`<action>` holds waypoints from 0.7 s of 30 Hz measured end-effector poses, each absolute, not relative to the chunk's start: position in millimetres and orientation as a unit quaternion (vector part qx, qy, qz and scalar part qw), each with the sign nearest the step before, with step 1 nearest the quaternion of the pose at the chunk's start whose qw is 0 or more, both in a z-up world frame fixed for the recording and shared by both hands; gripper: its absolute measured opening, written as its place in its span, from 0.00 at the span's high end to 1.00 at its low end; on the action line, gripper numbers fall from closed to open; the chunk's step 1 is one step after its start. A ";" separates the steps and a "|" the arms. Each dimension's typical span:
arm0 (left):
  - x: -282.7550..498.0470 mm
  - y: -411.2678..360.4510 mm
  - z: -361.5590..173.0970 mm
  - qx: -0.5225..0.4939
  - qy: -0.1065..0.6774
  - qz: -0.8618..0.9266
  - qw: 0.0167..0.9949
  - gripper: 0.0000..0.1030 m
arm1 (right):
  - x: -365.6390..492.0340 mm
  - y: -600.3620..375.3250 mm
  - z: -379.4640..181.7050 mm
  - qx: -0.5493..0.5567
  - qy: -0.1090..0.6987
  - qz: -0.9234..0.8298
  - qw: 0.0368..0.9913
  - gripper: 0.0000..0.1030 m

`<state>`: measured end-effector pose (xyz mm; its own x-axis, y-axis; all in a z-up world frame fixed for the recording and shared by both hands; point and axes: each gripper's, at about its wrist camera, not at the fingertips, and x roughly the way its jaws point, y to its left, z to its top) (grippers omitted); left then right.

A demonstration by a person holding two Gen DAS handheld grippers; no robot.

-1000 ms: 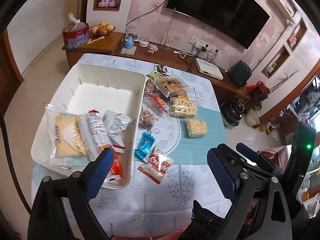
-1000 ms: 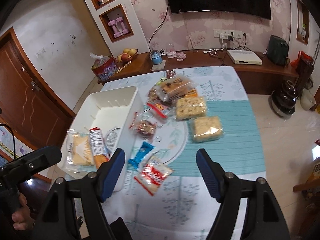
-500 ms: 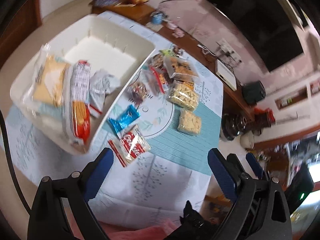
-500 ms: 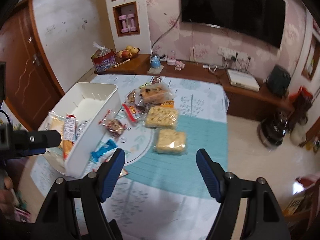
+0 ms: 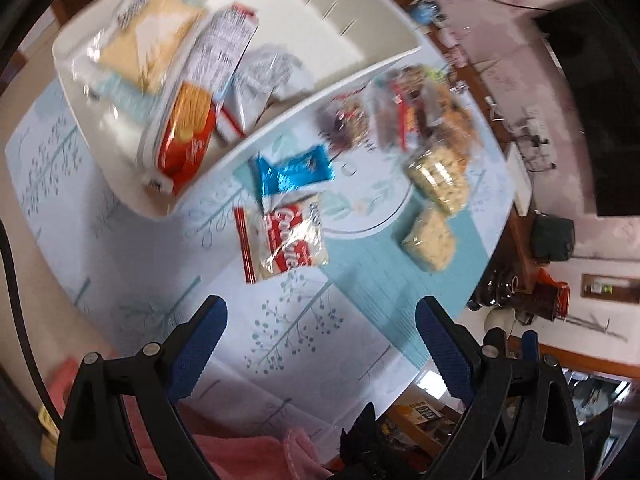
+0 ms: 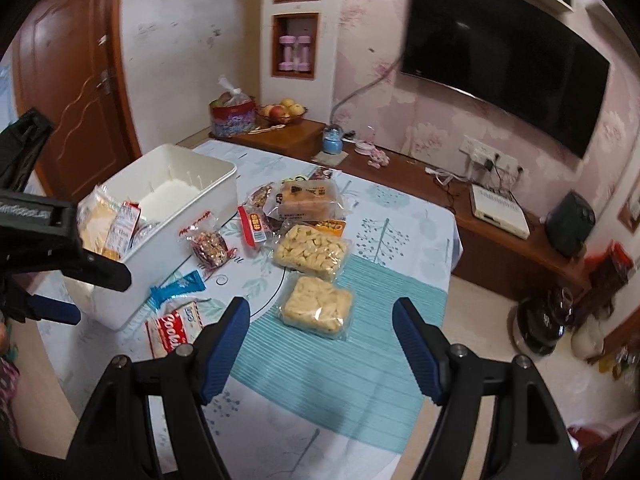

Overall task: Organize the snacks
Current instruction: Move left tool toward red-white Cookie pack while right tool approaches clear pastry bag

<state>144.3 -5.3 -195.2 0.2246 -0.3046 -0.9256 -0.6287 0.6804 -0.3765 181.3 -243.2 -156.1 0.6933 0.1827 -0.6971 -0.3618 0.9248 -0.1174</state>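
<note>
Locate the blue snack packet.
The blue snack packet lies on the table in the right wrist view, lower left, just outside the white bin and above the red cookie pack.

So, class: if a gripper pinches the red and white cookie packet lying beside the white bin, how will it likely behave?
The cookie packet is a flat, glossy film pouch, so it probably flexes and may slip between pads. It looks light for its size. The cookies inside could crack under a hard squeeze, though the picture is blurred.
</note>
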 end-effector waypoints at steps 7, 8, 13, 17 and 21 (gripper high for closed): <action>153.1 -10.9 -222.0 -0.380 0.631 0.156 0.658 0.08 | 200.6 -240.3 -175.3 -0.141 0.367 0.173 0.903 0.28; 153.4 -11.1 -226.8 -0.378 0.634 0.162 0.654 0.08 | 202.8 -239.6 -178.4 -0.144 0.368 0.176 0.902 0.28; 156.0 -12.6 -245.5 -0.369 0.651 0.176 0.640 0.08 | 216.6 -233.6 -200.5 -0.165 0.380 0.185 0.891 0.28; 160.3 -15.8 -259.6 -0.360 0.654 0.179 0.641 0.08 | 229.7 -230.4 -221.3 -0.173 0.395 0.186 0.883 0.28; 165.1 -17.8 -274.7 -0.358 0.657 0.180 0.638 0.08 | 243.9 -226.6 -242.1 -0.175 0.416 0.180 0.874 0.28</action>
<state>165.1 -17.8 -274.7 0.0716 -0.2409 -0.9679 -0.7013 0.6779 -0.2206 243.9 -226.6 -242.1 0.5897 0.1700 -0.7895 -0.4602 0.8741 -0.1555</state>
